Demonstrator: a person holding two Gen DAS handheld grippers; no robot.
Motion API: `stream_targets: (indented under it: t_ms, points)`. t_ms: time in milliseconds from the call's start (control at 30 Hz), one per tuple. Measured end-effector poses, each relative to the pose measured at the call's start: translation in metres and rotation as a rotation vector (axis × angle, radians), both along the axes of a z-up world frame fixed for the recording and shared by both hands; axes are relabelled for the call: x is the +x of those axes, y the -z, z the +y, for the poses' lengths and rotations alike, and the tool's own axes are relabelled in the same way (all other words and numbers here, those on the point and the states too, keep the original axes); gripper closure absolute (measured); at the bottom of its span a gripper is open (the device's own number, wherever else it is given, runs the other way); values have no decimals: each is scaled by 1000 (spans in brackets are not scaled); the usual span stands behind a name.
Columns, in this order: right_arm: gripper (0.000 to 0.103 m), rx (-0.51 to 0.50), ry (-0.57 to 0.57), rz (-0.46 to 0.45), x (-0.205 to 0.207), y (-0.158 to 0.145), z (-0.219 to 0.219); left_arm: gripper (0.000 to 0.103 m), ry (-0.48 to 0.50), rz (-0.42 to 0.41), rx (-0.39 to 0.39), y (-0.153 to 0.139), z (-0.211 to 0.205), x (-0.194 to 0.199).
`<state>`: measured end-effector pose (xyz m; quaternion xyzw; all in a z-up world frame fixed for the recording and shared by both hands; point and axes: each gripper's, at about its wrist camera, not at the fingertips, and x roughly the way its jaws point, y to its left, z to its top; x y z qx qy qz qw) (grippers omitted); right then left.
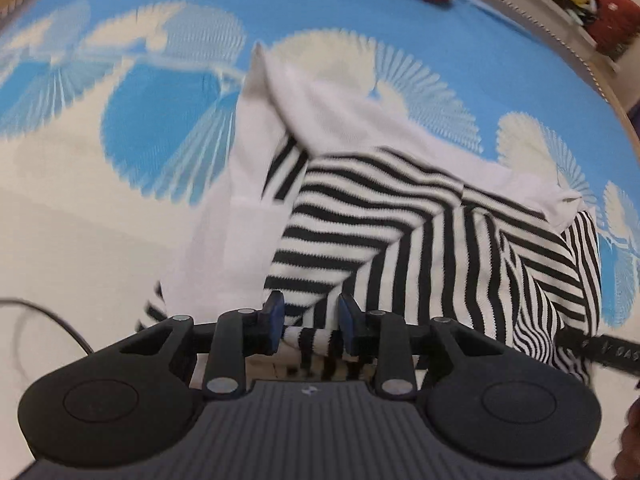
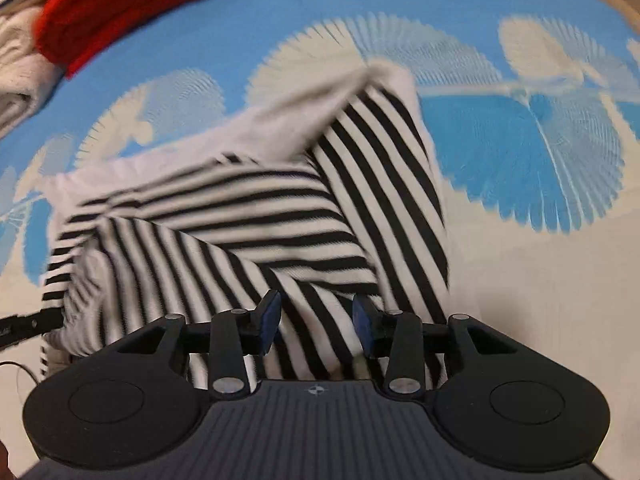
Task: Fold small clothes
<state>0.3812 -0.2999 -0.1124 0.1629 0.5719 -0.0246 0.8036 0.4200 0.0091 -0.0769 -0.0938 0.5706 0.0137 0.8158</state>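
Two grippers, both pointing down at one black-and-white striped garment [image 1: 400, 240] that's bunched up on a blue and cream patterned cover [image 1: 360, 8]. Left gripper [image 1: 311, 326] has a fold of the striped cloth pinched between its blue pads, so its jaws are closed on it. Right gripper [image 2: 316, 326] has cloth sitting between its jaws too, but I honestly can't tell if the pads are pressing on it. Some white fabric is showing along the garment's far edge. Red cloth [image 2: 132, 4] lies well apart at the far side.
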Motion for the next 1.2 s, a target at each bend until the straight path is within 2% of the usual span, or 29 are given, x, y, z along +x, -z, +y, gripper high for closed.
stream_targets:
  t_ms: [100,233,300,400,433,500,567,733,800,867,1033,1200]
  points:
    - [62,9,8,20,-1,3,-2,69,24,-44,28,-11,-3,-3]
    - [61,-16,9,-72,-4,-18,2,69,44,-126,54,-25,-2,-5]
    - [60,-41,4,-96,-4,-21,1,69,32,-90,67,-18,3,-4]
    - [60,-69,6,-4,-2,-4,-3,69,27,20,47,2,11,0]
    - [60,-67,19,29,-3,2,-6,69,30,27,41,3,13,-1]
    - [60,-54,46,38,-5,3,-10,69,42,-19,65,-9,13,-5]
    - [60,-61,58,-15,-7,-11,-8,69,68,-107,92,-30,10,-11]
    - [60,-96,96,-281,-39,-79,2,62,130,-323,146,-86,3,-41]
    - [60,-67,114,-347,-58,-104,2,53,139,-384,168,-107,0,-61]
    - [60,-43,98,-415,-84,-130,4,52,142,-416,171,-127,-1,-82]
    - [57,-87,3,-553,-161,-181,6,52,187,-495,185,-172,-2,-150]
    - [56,-70,12,-602,-232,-192,-7,49,202,-580,174,-195,5,-239]
